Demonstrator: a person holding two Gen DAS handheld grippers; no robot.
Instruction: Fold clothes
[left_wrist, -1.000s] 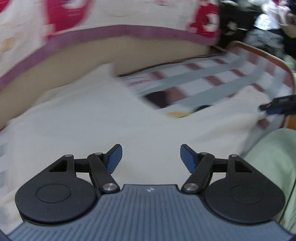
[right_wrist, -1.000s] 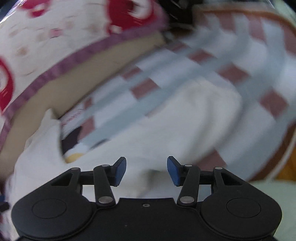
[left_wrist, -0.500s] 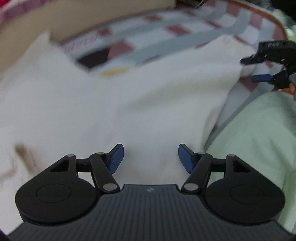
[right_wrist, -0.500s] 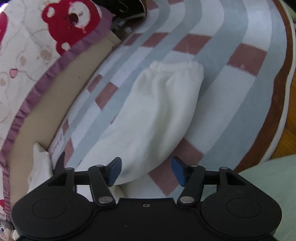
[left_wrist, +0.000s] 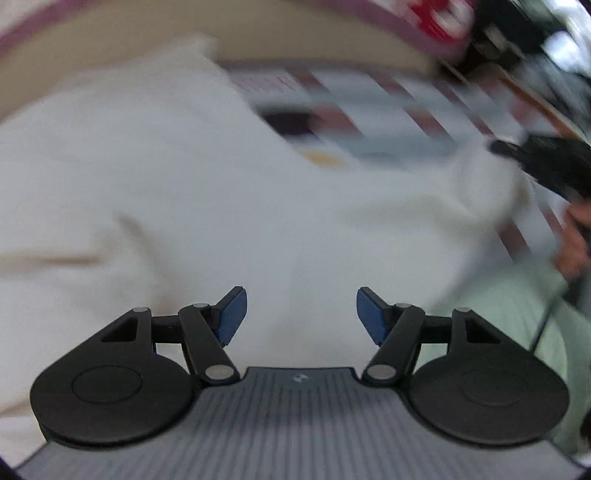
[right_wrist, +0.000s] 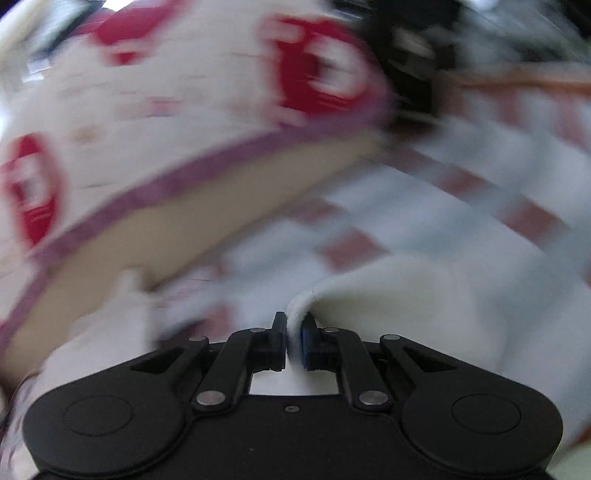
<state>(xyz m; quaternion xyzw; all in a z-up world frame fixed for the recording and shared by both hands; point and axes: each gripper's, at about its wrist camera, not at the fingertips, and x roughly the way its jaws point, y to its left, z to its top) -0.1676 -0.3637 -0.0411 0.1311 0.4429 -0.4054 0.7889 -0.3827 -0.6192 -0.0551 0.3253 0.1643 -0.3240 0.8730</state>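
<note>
Half a second ago the right gripper (right_wrist: 294, 339) hovered with its jaws spread above a white sleeve; now its jaws are pressed together on a raised fold of the white fleece garment (left_wrist: 207, 192), and both views are smeared by motion. Cloth rises as a small peak between the blue pads and falls away to the right of them across the bed sheet (right_wrist: 480, 177), which is checked in white, grey and brick red.

From the left wrist view, the garment spreads wide across the picture, its long axis running left to right, with the bulk directly ahead of and beneath the left gripper (left_wrist: 299, 314). That gripper's jaws stand well apart, holding nothing. At the far right edge of the same view the right gripper appears as a dark blur at the garment's right end, a hand (left_wrist: 574, 240) behind it.

So the right side is pinched, while the left tongs sit nearest the garment's middle and left part. A bear-print quilt (right_wrist: 184, 110) lies beyond.
</note>
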